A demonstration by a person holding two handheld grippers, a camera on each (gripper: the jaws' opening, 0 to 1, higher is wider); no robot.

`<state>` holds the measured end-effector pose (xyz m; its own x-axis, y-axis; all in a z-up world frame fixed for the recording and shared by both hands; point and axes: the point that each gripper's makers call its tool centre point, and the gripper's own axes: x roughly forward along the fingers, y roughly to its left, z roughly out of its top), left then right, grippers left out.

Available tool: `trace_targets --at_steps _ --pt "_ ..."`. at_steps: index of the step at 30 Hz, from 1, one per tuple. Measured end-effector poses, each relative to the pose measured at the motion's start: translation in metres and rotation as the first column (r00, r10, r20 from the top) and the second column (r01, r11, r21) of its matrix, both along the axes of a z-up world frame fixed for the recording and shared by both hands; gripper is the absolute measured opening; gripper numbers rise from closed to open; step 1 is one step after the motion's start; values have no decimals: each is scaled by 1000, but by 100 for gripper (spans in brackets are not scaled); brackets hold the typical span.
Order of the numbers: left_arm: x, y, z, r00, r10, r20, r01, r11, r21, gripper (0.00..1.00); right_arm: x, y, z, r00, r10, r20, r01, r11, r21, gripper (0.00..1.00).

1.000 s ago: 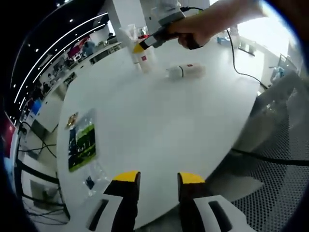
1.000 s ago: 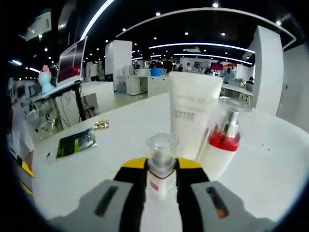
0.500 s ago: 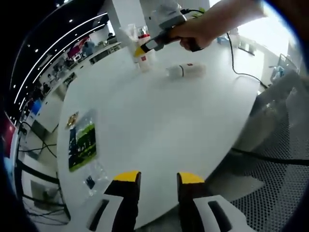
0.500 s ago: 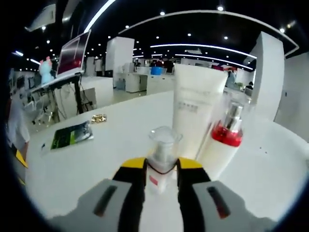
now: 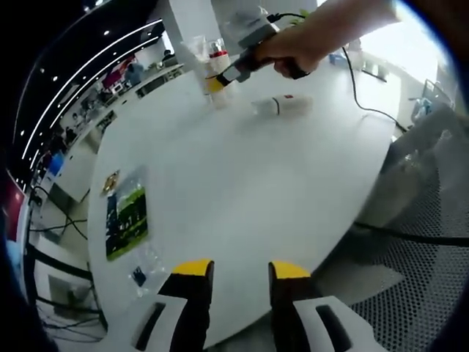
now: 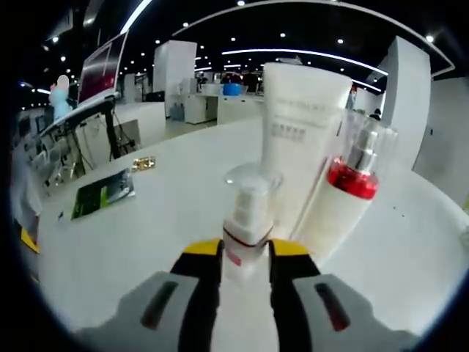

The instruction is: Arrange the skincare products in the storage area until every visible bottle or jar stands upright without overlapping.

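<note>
In the right gripper view my right gripper (image 6: 245, 251) is shut on a small white pump bottle (image 6: 248, 213) with a clear cap, held nearly upright just above the white table (image 6: 146, 242). Right behind it stand a tall white tube (image 6: 300, 139) and a white bottle with a red collar and clear cap (image 6: 343, 198). In the left gripper view the same group (image 5: 212, 62) stands at the table's far side, with a hand holding the right gripper (image 5: 223, 75) at it. Beside them a white bottle (image 5: 282, 106) lies on its side. My left gripper (image 5: 240, 270) hangs open at the near edge.
A green packet (image 5: 126, 220) in clear wrap and a small gold item (image 5: 110, 181) lie at the table's left side. A black cable (image 5: 359, 88) runs across the far right of the table. A mesh chair (image 5: 425, 220) stands against the right edge.
My right gripper has carried the small pump bottle closer to the tube and the red-collared bottle, which now loom larger. The left gripper has stayed still.
</note>
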<state>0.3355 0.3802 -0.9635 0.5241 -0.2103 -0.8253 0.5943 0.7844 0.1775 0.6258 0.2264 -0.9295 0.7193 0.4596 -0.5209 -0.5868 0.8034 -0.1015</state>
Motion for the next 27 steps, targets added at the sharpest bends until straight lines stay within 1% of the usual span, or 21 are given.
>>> trace_targets --at_steps 4,7,12,20,27 --pt "0 0 0 1000 0 3 0 1000 1 31 3 -3 -1 1000 -12 -4 12 1000 -6 24" --pt "1 0 1 1000 2 6 -2 1000 0 31 4 -4 -2 1000 -6 -4 6 1000 -16 24" --pt "1 0 1 1000 1 7 -1 1000 -1 31 5 -4 -3 1000 -8 -14 8 1000 -8 24" --pt "0 0 0 1000 -2 1 2 1000 4 31 10 -6 -3 998 -53 -34 54 998 18 24" --pt "1 1 0 1000 1 3 -1 1000 5 31 11 -6 -3 997 -72 -40 73 997 25 24"
